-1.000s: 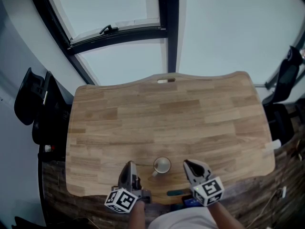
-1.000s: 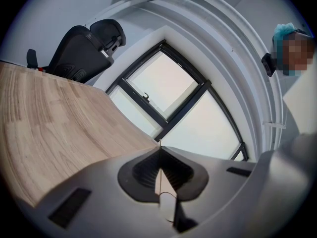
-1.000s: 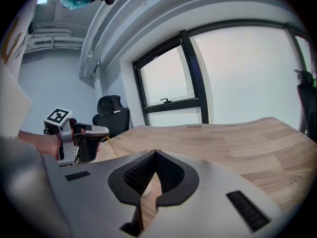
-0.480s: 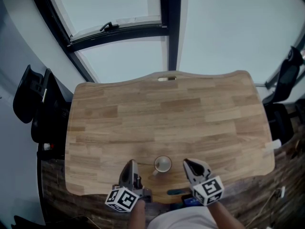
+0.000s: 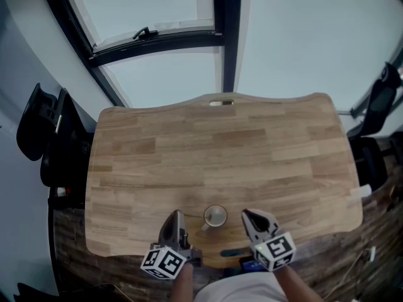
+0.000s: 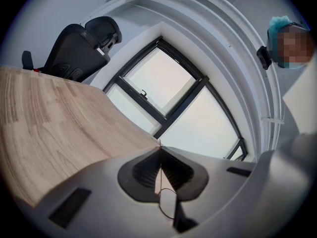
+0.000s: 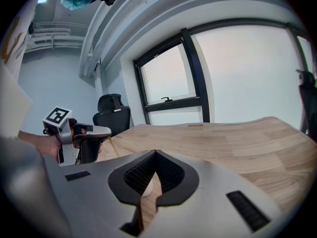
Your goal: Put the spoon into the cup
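The worktop (image 5: 220, 143) is bare apart from the cup (image 5: 215, 217), which stands near the front edge between my two hand-held grippers. A black chair (image 5: 47, 131) sits off its left side. My left hand-held gripper (image 5: 174, 215) is clamped on a thin golden spoon (image 7: 113, 147), beside the cup. My right hand-held gripper (image 5: 247, 214) is closed on nothing.

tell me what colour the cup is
The cup is white or off-white; it shows best in the head view.
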